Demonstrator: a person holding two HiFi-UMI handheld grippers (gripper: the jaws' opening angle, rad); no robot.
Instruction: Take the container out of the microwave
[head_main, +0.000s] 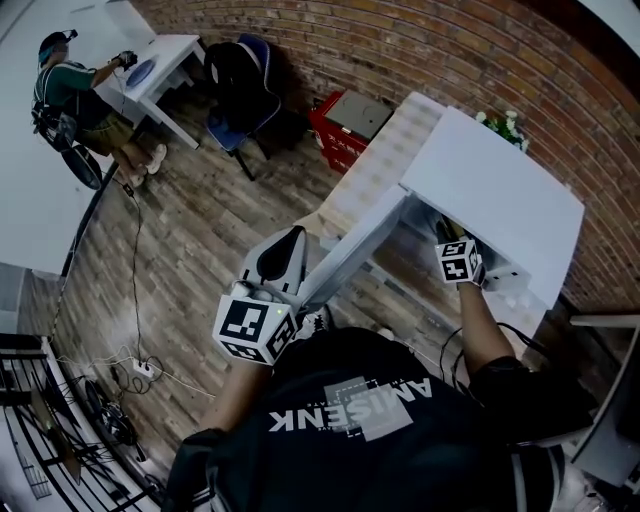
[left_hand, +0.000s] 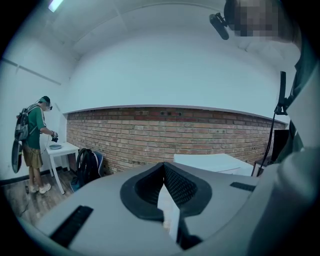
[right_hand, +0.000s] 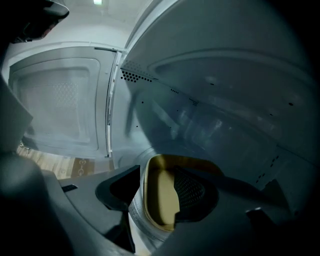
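The white microwave (head_main: 495, 195) stands at the right with its door (head_main: 350, 258) swung wide toward me. My right gripper (head_main: 452, 238) reaches into the cavity. In the right gripper view the right gripper (right_hand: 159, 192) is shut on the rim of a pale container (right_hand: 161, 217) with a yellowish inside, tilted between the pads, with the cavity wall (right_hand: 215, 115) and the inner door panel (right_hand: 60, 105) behind it. My left gripper (head_main: 280, 262) is at the door's free end. In the left gripper view the left gripper (left_hand: 164, 187) is shut on the door's white edge (left_hand: 167, 205).
A brick wall (head_main: 420, 50) runs behind the microwave, with a small plant (head_main: 505, 125) beside it. A red box (head_main: 340, 125) and a blue chair with a black backpack (head_main: 240, 80) stand farther back. Another person (head_main: 75, 95) works at a white table (head_main: 165, 60). Cables (head_main: 140, 370) lie on the floor.
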